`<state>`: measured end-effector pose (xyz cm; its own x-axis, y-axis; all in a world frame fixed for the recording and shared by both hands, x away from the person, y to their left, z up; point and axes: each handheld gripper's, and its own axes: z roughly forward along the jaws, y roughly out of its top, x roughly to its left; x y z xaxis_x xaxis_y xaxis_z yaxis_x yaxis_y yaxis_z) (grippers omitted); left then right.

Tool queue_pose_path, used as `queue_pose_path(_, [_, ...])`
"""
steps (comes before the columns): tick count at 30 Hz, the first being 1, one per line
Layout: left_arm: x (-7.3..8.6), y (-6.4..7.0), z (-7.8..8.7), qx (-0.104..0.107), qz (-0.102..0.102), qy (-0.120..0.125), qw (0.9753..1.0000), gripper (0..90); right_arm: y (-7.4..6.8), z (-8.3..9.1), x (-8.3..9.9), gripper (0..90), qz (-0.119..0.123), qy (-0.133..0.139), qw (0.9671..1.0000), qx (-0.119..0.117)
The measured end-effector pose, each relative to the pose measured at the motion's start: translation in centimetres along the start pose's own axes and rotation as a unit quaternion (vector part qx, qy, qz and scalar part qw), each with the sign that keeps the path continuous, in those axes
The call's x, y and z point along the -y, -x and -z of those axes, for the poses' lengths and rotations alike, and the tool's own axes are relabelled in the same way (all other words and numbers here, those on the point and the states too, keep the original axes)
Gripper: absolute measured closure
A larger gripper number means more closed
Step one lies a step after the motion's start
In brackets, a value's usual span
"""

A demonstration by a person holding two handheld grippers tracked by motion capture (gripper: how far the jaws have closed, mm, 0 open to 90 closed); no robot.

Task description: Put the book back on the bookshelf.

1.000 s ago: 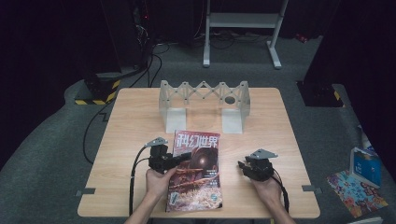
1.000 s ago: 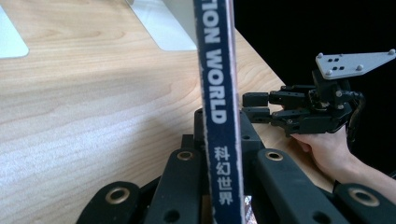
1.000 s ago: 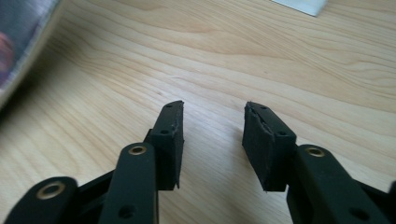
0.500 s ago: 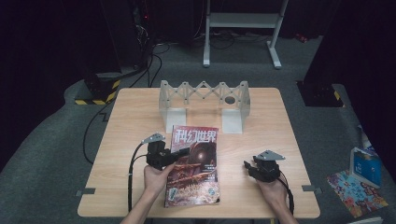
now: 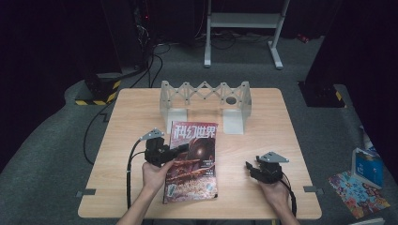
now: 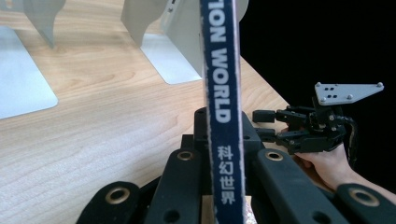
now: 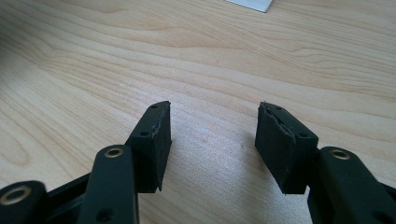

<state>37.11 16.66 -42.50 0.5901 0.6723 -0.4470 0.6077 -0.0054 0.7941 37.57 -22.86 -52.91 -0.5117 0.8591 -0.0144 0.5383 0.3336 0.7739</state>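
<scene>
A magazine (image 5: pixel 193 161) with a red-brown cover and white Chinese title lies on the near middle of the wooden table (image 5: pixel 281 126). My left gripper (image 5: pixel 165 152) is shut on its left edge. In the left gripper view the blue spine (image 6: pixel 220 84) stands between the two jaws of my left gripper (image 6: pixel 224 142). To the right of the magazine and apart from it, my right gripper (image 5: pixel 251 168) rests open on the table. Its open jaws (image 7: pixel 212 140) hold nothing over bare wood. The left gripper view also catches the right gripper (image 6: pixel 261 125) farther off.
A pale grey accordion file rack (image 5: pixel 205 99) stands at the back of the table, just beyond the magazine's top edge. On the floor at right lie a blue box (image 5: pixel 365 164) and a colourful booklet (image 5: pixel 359 193). A metal stand (image 5: pixel 244 21) and cables sit behind the table.
The left gripper has drawn the magazine slightly left and away from the near edge. The right gripper has shifted a little to the right, farther from the magazine.
</scene>
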Motion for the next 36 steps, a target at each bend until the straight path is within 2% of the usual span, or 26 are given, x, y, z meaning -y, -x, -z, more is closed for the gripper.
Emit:
queue_pose_path(13, [-1.4, 0.4, 0.8, -0.012, -0.019, 0.004, 0.9997, 83.9, -0.2, -0.1, 0.4, 43.3, -0.003, 0.016, 0.9998, 0.007])
queue_pose_path(36, [-2.7, -0.1, 2.2, -0.037, -0.027, 0.022, 0.9987, 83.9, -0.3, -0.1, 0.5, 42.1, -0.005, 0.020, 0.9997, 0.010])
